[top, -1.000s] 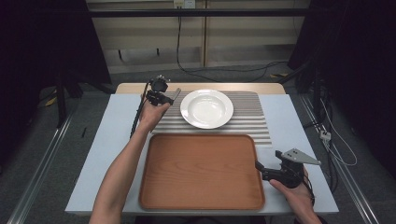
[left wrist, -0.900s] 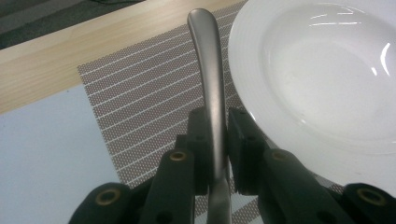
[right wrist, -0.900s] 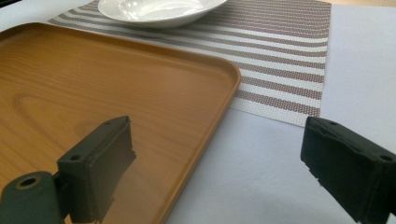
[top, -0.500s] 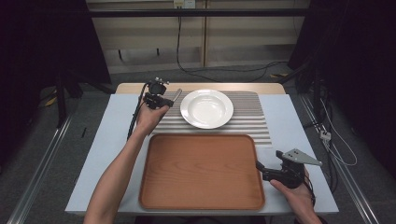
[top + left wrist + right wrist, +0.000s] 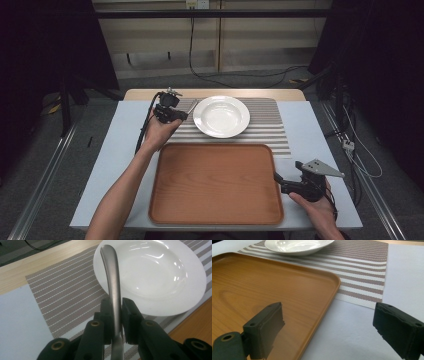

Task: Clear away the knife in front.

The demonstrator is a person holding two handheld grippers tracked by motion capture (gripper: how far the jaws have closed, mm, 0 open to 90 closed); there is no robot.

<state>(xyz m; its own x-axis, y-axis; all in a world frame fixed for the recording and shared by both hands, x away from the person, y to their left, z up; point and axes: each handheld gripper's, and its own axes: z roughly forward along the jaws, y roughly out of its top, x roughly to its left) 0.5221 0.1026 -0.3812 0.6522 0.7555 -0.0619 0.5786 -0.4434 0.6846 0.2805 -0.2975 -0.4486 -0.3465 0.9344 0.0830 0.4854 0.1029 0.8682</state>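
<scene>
Left tongs [image 5: 116, 322], near the table's far-left edge, are clamped on a metal utensil handle [image 5: 112, 280] beside the white plate [image 5: 221, 116]. Right tongs [image 5: 328, 330] gape wide over the wooden tray's [image 5: 215, 182] right rim, hand low.

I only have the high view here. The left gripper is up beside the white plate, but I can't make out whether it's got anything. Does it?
Observer: Yes. In the left gripper view the left gripper is shut on a metal utensil handle.
Operator: Is it a spoon or a fork?
Observer: Cannot tell; the working end is hidden below the fingers. The free end of the handle crosses over the near rim of the plate.
Operator: And the right gripper?
Observer: The right gripper is open, holding nothing, with one finger over the wooden tray and the other over the bare table.
</scene>
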